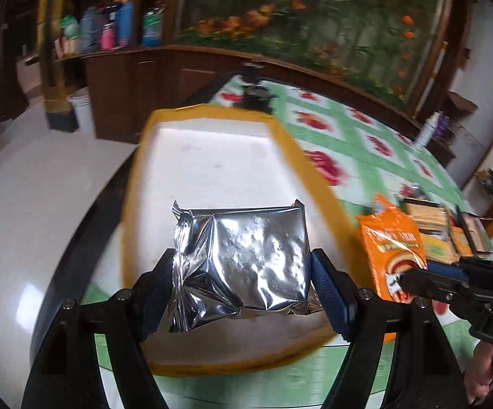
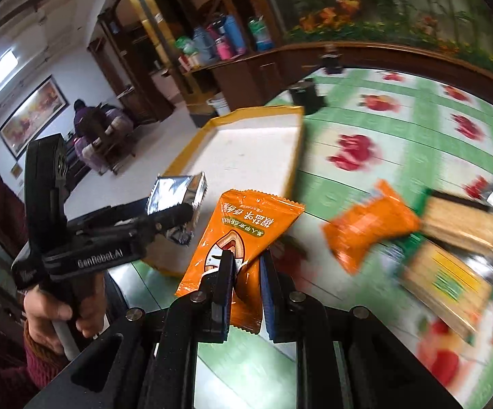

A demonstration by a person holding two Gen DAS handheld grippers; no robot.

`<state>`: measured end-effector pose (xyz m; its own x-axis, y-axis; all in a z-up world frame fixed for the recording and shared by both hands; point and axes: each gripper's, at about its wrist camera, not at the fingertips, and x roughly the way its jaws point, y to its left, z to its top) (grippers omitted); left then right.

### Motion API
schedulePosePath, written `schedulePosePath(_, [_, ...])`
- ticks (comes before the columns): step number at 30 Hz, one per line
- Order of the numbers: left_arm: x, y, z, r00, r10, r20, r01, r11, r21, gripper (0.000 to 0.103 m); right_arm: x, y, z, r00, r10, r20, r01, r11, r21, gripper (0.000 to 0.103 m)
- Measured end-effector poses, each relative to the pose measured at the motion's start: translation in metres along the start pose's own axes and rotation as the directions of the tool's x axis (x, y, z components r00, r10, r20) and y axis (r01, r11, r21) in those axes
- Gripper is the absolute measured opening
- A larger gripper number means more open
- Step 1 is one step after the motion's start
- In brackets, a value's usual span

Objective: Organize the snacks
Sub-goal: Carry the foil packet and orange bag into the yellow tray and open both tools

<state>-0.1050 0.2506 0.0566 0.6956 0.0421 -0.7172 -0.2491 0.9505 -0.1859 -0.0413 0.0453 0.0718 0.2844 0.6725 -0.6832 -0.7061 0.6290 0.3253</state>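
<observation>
Holding a silver packet (image 1: 246, 259) above the tray's yellow rim (image 1: 301, 156).

The snack packets (image 2: 450, 255) lying on the bench (image 2: 399, 126) at the right of the right wrist view are smeared by motion blur, so their printing cannot be read. In the left wrist view, the silver foil packet (image 1: 246, 255) hides part of the white tray floor (image 1: 212, 170), and the orange packet (image 1: 389, 248) is partly covered by the right gripper (image 1: 413, 276), whose handle runs off the frame's right edge.
</observation>
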Motion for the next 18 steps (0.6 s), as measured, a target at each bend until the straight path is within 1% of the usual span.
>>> schedulePosePath(4, [0.003,0.008,-0.006,0.999,0.041,-0.005,-0.041,0.999,0.012,0.077,0.036,0.014,0.012,0.999,-0.028,-0.030,0.027,0.999,-0.027,0.017])
schedulePosePath(6, [0.006,0.009,-0.010,0.997,0.072,-0.006,-0.071,0.997,0.032,0.077,0.046,0.017,0.014,0.999,-0.032,-0.040,0.031,0.999,-0.034,0.017])
schedulePosePath(9, [0.012,0.008,-0.012,0.995,0.101,-0.009,-0.100,0.994,0.052,0.077,0.060,0.023,0.014,0.996,-0.067,-0.051,0.064,0.996,-0.065,0.017])
schedulePosePath(14, [0.016,0.005,-0.013,0.994,0.113,-0.008,-0.112,0.991,0.066,0.077,0.072,0.026,0.009,0.994,-0.087,-0.066,0.081,0.993,-0.091,0.018])
schedulePosePath(18, [0.017,0.005,-0.013,0.993,0.115,-0.013,-0.114,0.992,0.063,0.080,0.073,0.021,0.007,0.994,-0.076,-0.074,0.070,0.995,-0.075,0.018])
